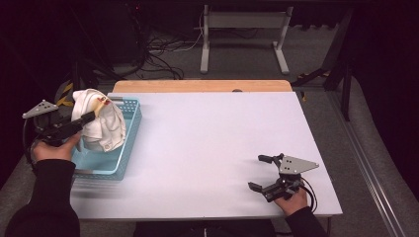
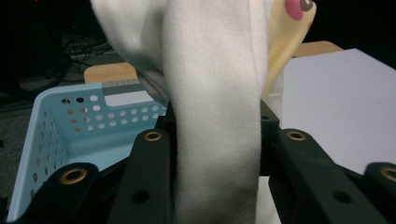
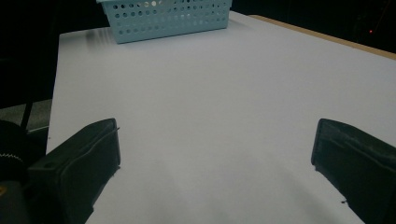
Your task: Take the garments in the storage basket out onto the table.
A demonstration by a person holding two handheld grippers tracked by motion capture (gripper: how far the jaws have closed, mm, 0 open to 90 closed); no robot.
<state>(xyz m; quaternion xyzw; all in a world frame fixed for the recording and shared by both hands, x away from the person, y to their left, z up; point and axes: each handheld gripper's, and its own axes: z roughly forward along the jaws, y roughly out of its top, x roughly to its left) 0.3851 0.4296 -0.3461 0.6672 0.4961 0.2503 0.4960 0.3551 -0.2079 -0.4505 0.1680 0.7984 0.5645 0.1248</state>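
No text, brand, number or sign can be read anywhere here. The nearest thing to a label is a grey-and-white rectangular panel on the far wall of the light blue basket (image 2: 56, 140), seen in the left gripper view; its upper strip carries fine vertical stripes, perhaps a barcode or a ribbed tab, but the view is too blurred to tell and no characters stand on it. The white cloth (image 2: 215, 93) bears a printed patch on a cream ground with pink and dark round shapes at its upper edge; this is a picture, not lettering.
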